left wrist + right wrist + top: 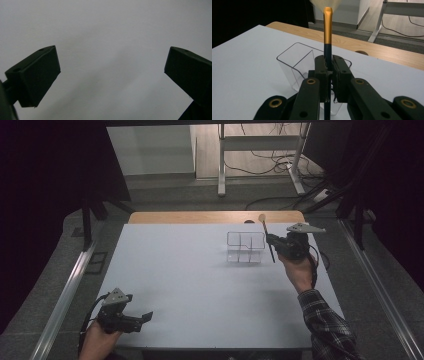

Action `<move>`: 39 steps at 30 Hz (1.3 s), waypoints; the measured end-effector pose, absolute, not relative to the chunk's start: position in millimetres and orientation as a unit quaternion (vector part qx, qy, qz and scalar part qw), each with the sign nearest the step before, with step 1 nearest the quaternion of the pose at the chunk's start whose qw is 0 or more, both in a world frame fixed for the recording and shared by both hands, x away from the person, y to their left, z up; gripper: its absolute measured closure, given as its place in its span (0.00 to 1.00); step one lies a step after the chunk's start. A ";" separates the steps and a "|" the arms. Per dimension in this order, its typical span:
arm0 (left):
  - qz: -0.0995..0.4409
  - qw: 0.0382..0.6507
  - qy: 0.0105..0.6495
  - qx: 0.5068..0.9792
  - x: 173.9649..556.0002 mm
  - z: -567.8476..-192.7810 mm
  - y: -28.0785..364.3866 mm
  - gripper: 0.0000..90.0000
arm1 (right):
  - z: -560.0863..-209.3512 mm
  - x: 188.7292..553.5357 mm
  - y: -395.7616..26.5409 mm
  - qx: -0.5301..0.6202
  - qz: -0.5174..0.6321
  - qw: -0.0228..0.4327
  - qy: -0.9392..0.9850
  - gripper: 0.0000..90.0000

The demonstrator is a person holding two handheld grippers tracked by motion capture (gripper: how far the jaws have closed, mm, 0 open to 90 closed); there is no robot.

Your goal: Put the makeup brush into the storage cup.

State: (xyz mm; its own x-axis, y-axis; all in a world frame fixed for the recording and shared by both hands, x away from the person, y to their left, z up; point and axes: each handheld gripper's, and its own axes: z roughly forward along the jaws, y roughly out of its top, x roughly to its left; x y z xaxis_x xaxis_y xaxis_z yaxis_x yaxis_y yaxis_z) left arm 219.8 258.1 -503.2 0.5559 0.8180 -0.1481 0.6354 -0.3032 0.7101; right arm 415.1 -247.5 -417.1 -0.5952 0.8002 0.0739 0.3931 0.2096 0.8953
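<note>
The right gripper (329,75) clamps a brush (327,30) upright at centre frame, bristles at the top edge, just in front of a clear plastic organizer (294,62). The left gripper (112,75) is spread wide, holding nothing, over the white table (190,280) at lower left in the high view.

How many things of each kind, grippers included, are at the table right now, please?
Brushes: 1, the brush, clamped upright in the right gripper.
Clear organizers: 1, the organizer on the table.
Grippers: 2, counting the left gripper, jaws apart.
Total: 4
</note>
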 end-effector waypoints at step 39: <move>0.121 0.375 0.455 0.799 219.9 -503.8 258.1 0.01 | -408.3 459.3 -215.8 0.392 0.499 0.223 0.740 0.93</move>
State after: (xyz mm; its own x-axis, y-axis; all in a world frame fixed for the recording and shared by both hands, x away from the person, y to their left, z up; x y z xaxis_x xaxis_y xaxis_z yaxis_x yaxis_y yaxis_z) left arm 219.9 258.1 -503.8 0.5576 0.8169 -0.1479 0.6362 -0.3061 0.7082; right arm 459.3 -215.8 -408.3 -0.5932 0.8027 0.0614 0.3570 0.1939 0.9138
